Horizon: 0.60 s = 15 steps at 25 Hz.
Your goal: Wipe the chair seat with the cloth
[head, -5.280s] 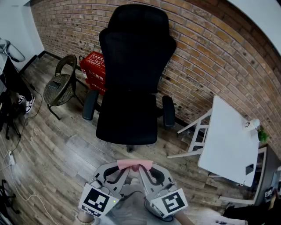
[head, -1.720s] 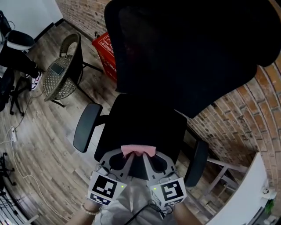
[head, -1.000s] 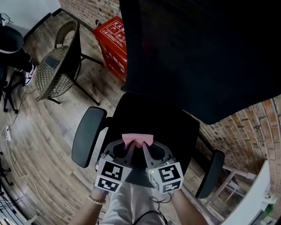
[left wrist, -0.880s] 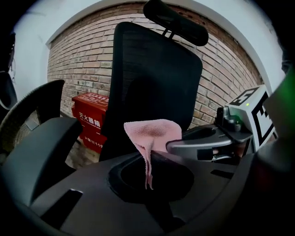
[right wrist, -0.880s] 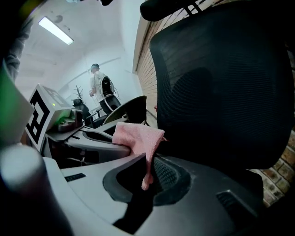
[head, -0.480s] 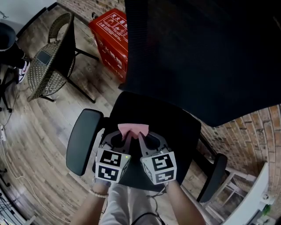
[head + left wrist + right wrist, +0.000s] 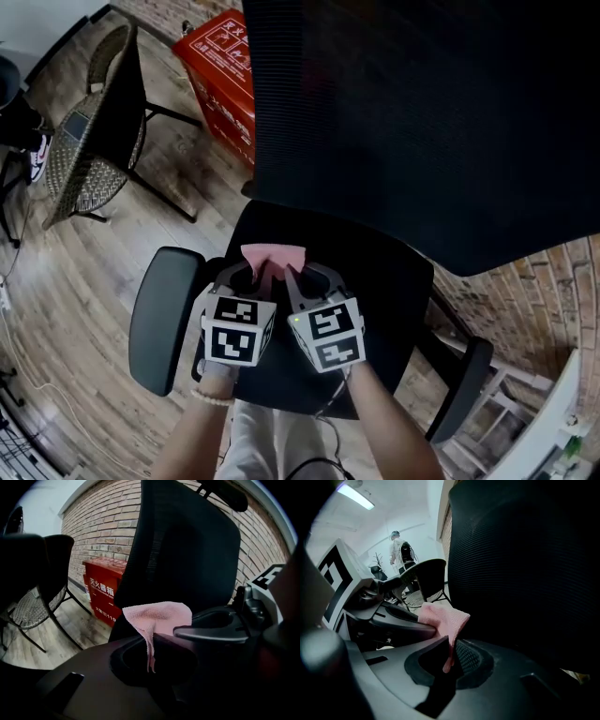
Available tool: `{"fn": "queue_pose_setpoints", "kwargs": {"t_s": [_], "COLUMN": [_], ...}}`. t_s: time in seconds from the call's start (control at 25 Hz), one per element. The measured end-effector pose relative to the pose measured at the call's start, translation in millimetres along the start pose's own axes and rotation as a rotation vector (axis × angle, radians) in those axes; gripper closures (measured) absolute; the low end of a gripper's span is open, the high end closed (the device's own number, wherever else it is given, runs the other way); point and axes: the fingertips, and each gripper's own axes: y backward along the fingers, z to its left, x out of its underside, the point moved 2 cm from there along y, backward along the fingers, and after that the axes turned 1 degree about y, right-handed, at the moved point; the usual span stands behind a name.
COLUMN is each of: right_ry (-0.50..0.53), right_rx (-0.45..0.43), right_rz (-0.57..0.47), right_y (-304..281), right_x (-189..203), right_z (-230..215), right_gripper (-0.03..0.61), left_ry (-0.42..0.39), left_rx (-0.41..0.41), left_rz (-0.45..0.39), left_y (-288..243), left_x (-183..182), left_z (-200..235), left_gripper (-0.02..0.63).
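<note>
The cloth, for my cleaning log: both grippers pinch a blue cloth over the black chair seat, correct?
Not blue: the cloth is pink, as the head view shows. The left gripper and right gripper both pinch it over the black chair seat.

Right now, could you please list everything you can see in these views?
Office chair: one, black, centre, back to wall.
Cloth: one, pink, over seat.
Box: one, red, by wall behind office chair.
Wicker chair: one, dark, far left.
Wall: one, brick, right.
Floor: wood, grey-brown, left.
Person: one, far off, right gripper view.
Left hand-held gripper: one, black, shut on cloth.
Right hand-held gripper: one, black, shut on cloth.
</note>
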Motion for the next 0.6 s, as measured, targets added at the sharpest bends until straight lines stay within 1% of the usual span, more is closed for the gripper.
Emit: {"fn": "queue_pose_setpoints", "kwargs": {"t_s": [0.12,0.24,0.44,0.6], "right_ry": [0.002,-0.008,-0.06,-0.06], "right_rx": [0.002,0.0,0.006,0.018], "right_rz": [0.006,0.015,0.035,0.047], "right_y": [-13,-27,-45,-53], "right_x": [0,3,8,12], "right_z": [-3,-6,-15,-21], "right_gripper": [0.52,0.52,0.52,0.52], "left_ry": [0.022,0.016,-0.006,-0.019], "left_rx": [-0.028,-0.052,-0.054,-0.061], "left_rz": [0.017,0.041,0.081,0.111], "left_y": [-13,-25,-39,-48], "left_x": [-5,-5,-2,4], "left_z": [9,17,26,27], "left_gripper": [0.586,0.586,0.584,0.584]}}
